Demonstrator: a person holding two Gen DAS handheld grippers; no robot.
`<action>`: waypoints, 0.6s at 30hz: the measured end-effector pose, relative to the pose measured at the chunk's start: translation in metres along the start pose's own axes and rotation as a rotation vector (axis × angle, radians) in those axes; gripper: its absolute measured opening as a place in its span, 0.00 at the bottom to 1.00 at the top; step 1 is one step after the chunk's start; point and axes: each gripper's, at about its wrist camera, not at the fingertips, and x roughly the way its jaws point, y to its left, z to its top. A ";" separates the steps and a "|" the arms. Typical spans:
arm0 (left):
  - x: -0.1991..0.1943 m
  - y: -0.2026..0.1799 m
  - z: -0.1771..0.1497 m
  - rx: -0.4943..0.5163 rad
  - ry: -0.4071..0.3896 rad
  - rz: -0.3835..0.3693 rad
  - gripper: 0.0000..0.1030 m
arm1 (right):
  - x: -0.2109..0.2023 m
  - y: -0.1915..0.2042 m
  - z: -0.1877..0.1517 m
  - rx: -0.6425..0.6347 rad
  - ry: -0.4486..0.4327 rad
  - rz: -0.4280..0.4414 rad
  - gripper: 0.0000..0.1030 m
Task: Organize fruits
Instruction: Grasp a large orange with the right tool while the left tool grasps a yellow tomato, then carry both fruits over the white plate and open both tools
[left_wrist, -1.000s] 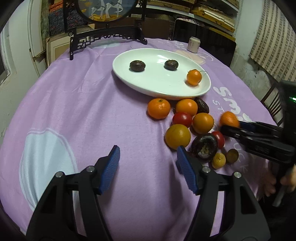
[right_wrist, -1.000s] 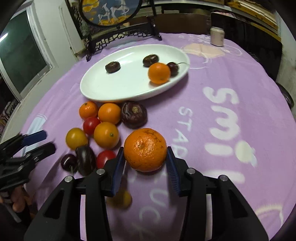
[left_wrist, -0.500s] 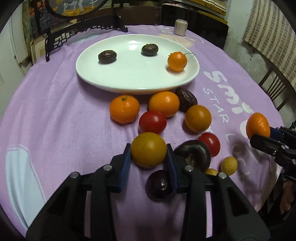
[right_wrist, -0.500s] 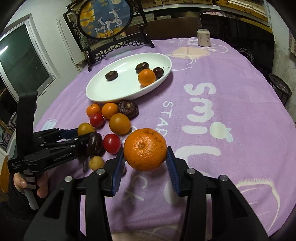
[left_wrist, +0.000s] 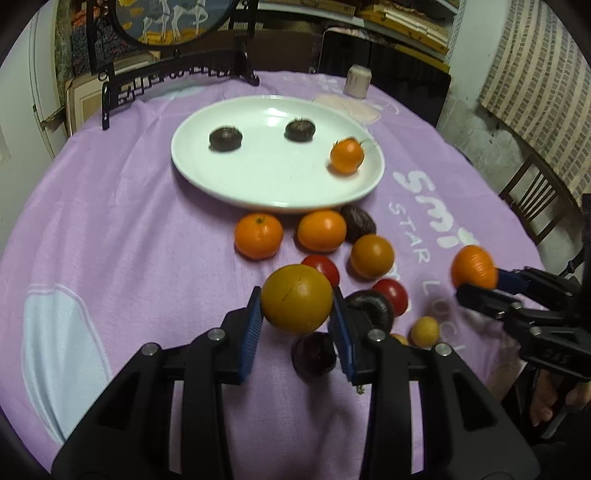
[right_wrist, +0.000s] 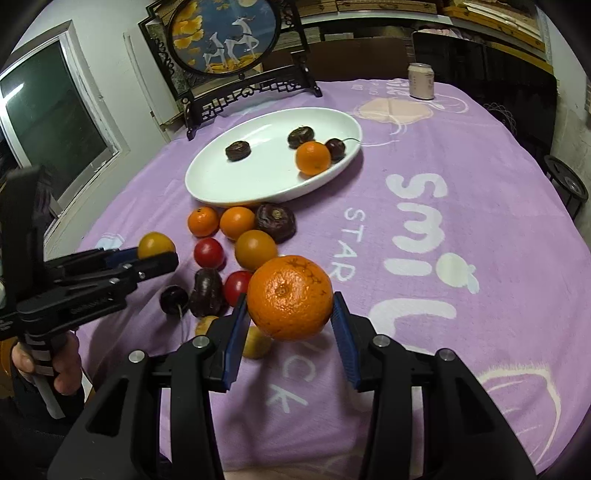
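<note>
Orange, pebbly mandarin (right_wrist: 290, 297) clamped in the right gripper (right_wrist: 290, 317) — left gripper (left_wrist: 297, 321) pinches a smooth yellow-orange fruit (left_wrist: 296, 303).

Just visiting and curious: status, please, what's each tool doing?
Left tool shut on yellow-orange fruit. Right tool shut on orange. White plate ahead, path open.

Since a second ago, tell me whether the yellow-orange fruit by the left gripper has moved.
Yes. The yellow-orange fruit lay on the cloth beside the red tomato; the left gripper has since clamped it and lifted it above the pile.
</note>
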 end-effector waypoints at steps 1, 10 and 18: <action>-0.004 0.001 0.003 0.004 -0.011 0.000 0.35 | 0.001 0.002 0.002 -0.004 0.001 0.002 0.43; 0.009 0.033 0.095 -0.021 -0.068 0.065 0.35 | 0.024 0.030 0.078 -0.080 -0.012 -0.007 0.43; 0.066 0.054 0.188 -0.134 -0.068 0.060 0.35 | 0.113 0.016 0.182 -0.054 -0.005 -0.129 0.43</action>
